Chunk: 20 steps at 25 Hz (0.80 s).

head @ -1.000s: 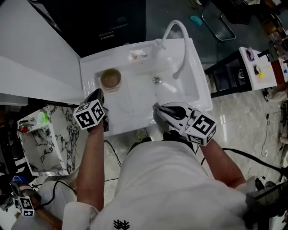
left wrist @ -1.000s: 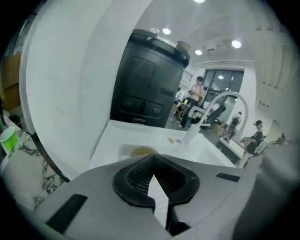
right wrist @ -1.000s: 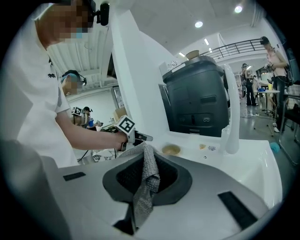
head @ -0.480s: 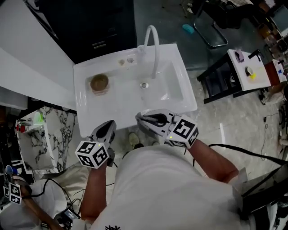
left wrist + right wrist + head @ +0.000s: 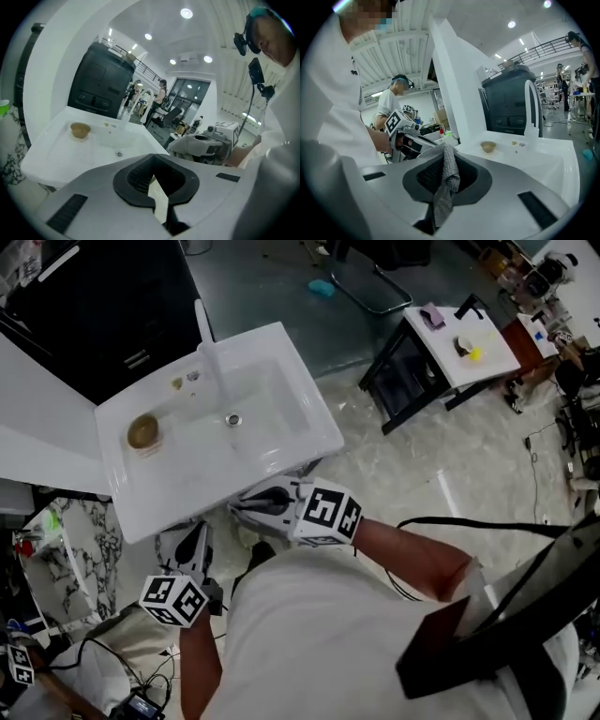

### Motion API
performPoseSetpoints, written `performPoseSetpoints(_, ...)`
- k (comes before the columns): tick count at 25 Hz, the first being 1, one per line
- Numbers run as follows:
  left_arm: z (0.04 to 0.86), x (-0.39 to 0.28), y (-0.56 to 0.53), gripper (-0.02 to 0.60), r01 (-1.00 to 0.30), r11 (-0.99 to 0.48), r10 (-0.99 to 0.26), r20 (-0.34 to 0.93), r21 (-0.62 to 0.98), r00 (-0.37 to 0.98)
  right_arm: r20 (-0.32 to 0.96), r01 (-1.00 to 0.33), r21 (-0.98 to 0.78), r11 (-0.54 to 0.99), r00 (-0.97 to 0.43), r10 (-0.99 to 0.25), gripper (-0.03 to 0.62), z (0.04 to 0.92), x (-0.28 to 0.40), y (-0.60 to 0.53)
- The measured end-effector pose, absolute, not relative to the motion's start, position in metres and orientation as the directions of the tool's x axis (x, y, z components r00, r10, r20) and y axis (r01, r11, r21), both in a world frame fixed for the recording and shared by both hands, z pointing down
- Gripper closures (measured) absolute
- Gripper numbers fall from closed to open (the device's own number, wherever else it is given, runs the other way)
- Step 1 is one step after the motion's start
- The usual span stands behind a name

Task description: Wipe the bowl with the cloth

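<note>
A small tan bowl (image 5: pixel 142 431) stands on the left drainer of the white sink unit (image 5: pixel 281 451); it also shows in the left gripper view (image 5: pixel 80 130) and the right gripper view (image 5: pixel 488 146). My right gripper (image 5: pixel 241 507) hangs just off the sink's front edge, shut on a grey cloth (image 5: pixel 446 180) that droops between its jaws (image 5: pixel 443 164). My left gripper (image 5: pixel 192 540) is lower and left, below the sink's front edge, shut with nothing in it (image 5: pixel 155 185). Both are well short of the bowl.
A white faucet (image 5: pixel 209 345) and the drain (image 5: pixel 233 419) sit in the basin behind. A black-framed table with a white top (image 5: pixel 450 338) stands to the right, a marble-patterned bin (image 5: pixel 42 549) to the left. Cables lie on the floor (image 5: pixel 469 521).
Both grippers have drawn back from the sink toward my body, the left one farthest, from over the drainer to below the sink's edge. The view has swung, leaving the sink upper left.
</note>
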<state>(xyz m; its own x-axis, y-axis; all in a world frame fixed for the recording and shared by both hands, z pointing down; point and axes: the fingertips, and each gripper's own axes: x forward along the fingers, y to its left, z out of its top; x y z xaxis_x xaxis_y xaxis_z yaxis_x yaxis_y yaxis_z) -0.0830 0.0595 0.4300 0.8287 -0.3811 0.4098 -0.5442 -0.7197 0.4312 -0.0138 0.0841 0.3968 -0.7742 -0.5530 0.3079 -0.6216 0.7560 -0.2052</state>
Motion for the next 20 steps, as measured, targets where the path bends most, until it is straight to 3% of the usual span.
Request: performPoseSetpoints(20, 0.439, -0.064, 0.122, 0.571, -0.588, -0.701, -0.423, 0.43, 0.402, 0.798, 0.3, -0.545, -0.154, 0.824, -0.821, -0.486, 0.562, 0.392, -0.005, 0.137)
